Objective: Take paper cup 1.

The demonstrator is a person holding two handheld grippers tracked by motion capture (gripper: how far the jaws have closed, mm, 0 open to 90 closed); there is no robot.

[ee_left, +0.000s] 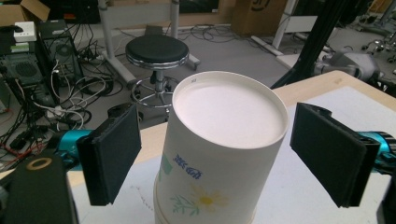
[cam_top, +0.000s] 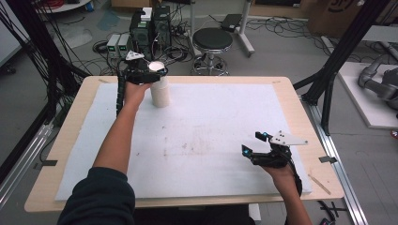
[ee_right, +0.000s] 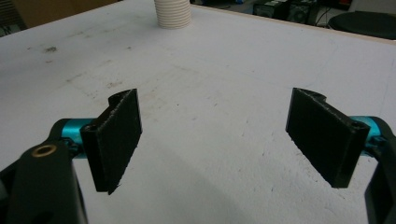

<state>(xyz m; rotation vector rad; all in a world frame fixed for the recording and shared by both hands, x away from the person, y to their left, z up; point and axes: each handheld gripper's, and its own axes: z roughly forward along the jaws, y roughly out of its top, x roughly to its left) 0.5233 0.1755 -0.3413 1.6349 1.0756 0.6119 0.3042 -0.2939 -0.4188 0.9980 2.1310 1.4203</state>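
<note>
Right, high view first: the stack of paper cups [cam_top: 160, 89] stands upside down at the far left of the white mat [cam_top: 211, 136], w/ the left gripper [cam_top: 152, 74] up at its top end, jaws either side of the top cup. The right gripper [cam_top: 253, 149] sits low over the near right of the mat, well apart from the cups, holding nothing.

Left gripper view: the left gripper [ee_left: 215, 154] is spread wide, one black pad [ee_left: 112, 156] on each side of the top cup [ee_left: 219, 158] and a clear gap both sides, so no contact yet. The cup is white paper, base up, w/ a recessed flat bottom, blue lettering and a yellow daisy print on its wall; the rim of another cup peeks out below it. Looks light and easy to crush.

Right gripper view: the right gripper [ee_right: 215, 140] is also wide open over bare mat, w/ the ribbed lower end of the stack [ee_right: 173, 13] far off at the top edge.

Step in hand, I'd judge: lining up to take the top cup off the stack. Next move prob. calls for closing the jaws gently, then a straight lift so the lower cups stay put.
</note>
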